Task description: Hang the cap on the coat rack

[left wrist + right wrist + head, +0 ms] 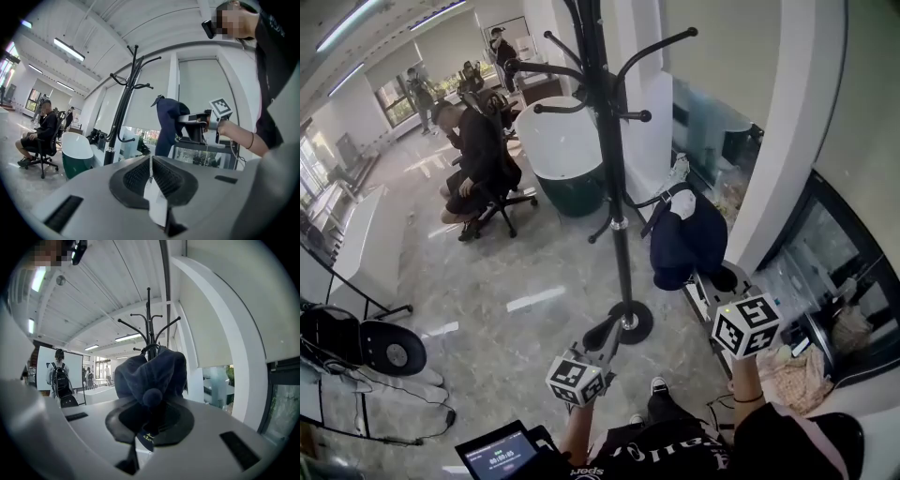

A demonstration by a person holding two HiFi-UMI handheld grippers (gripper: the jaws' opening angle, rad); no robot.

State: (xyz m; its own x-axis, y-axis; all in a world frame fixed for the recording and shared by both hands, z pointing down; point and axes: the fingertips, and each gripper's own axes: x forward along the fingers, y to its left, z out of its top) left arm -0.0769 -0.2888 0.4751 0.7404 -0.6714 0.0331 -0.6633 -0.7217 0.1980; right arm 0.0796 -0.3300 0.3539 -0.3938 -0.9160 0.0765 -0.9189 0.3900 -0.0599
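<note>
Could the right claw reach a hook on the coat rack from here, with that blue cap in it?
Probably yes: the right claw grips the cap close beside the coat rack's lower hook, and nothing shows between them.

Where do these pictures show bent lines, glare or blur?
Head view: mild fisheye, light streaks glare on the floor. Left gripper view: dark round border, the rack bows. Right gripper view: the pillar curves, the near cap looks soft.
</note>
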